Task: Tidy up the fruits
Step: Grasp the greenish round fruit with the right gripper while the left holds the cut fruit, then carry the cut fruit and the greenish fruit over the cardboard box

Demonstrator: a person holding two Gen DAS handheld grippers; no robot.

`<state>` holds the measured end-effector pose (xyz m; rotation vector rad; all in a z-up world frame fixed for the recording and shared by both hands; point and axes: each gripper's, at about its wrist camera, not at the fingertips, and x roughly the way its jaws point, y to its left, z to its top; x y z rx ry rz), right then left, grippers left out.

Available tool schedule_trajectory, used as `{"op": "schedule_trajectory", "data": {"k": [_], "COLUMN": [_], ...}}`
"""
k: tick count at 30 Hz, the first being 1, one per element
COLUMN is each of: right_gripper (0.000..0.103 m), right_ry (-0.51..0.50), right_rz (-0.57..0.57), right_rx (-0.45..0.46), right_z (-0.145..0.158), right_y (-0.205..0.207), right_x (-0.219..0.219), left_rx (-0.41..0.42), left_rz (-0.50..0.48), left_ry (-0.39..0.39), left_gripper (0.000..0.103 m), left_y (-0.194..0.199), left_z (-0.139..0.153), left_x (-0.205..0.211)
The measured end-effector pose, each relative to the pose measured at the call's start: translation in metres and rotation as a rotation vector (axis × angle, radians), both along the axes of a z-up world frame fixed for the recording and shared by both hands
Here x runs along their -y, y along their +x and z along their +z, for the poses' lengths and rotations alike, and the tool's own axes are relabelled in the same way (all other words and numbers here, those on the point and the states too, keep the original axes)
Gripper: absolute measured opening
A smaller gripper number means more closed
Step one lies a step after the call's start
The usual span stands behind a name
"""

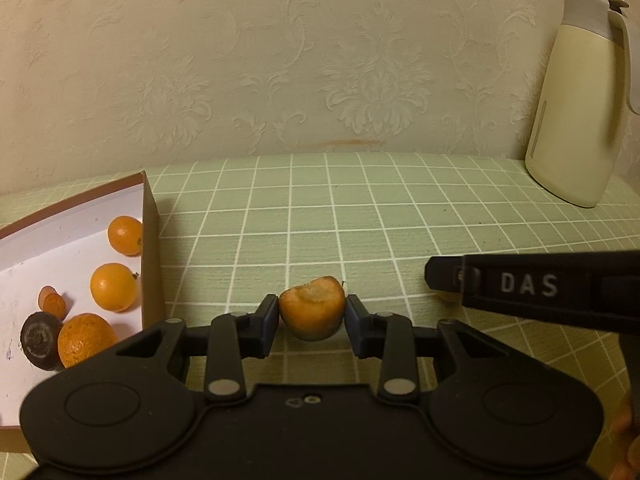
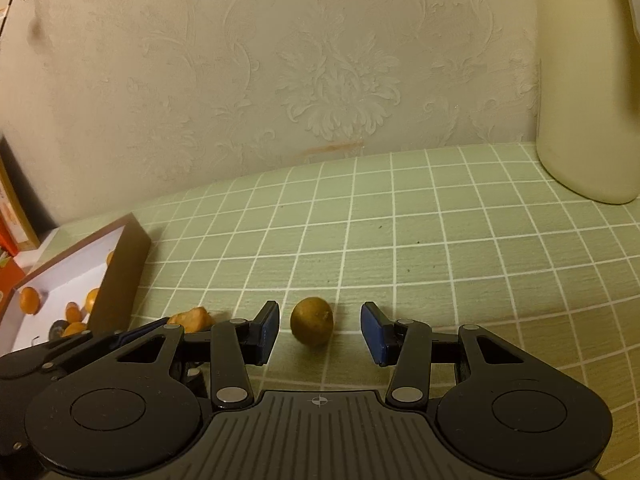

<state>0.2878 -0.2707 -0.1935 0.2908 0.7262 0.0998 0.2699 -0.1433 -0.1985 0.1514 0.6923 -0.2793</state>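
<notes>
While left gripper [image 1: 312, 314] clamps bitten fruit [image 1: 311, 313], right gripper [image 2: 319, 331] gapes.

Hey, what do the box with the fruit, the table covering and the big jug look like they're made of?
Box: probably cardboard, with thin straight walls, matte brown outside, white inside. Table covering: looks like vinyl or a woven-textured cloth, pale green with a white grid and a fine weave pattern; I can't tell which. Jug: apparently plastic, smooth cream body with a slight sheen and a grey lid.
</notes>
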Motion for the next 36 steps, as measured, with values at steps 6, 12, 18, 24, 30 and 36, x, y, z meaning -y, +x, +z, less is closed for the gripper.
{"op": "schedule_trajectory", "data": {"k": [6,12,18,24,30,36], "right_gripper": [0.028,0.025,0.025,0.025,0.025,0.025], "right_ry": [-0.019,-0.043,-0.058,-0.059,-0.037,-0.034], "right_rz": [0.01,0.015,0.024,0.02,0.001,-0.012], "right_rx": [-0.007,-0.01,0.005,0.008,0.011,0.022], "right_z": [-0.002,-0.005,-0.002,0.002,0.007,0.012], "right_y": [0.008,0.008,0.003,-0.007,-0.017,-0.024], "right_x": [-0.006,-0.009,-0.01,-0.005,0.006,0.014], "left_rx": [-0.002,0.002,-0.007,-0.006,0.014,0.029], "left_rz": [-0.002,0.0,0.01,0.019,-0.001,-0.022], "left_ry": [0.002,0.013,0.004,-0.006,-0.011,-0.002], "left_gripper": [0.026,0.027,0.027,0.026,0.026,0.026], "left_y": [0.001,0.001,0.002,0.002,-0.009,-0.021], "left_z": [0.001,0.0,-0.001,-0.001,0.002,0.004], "left_x": [0.0,0.002,0.002,0.001,0.006,0.012]}}
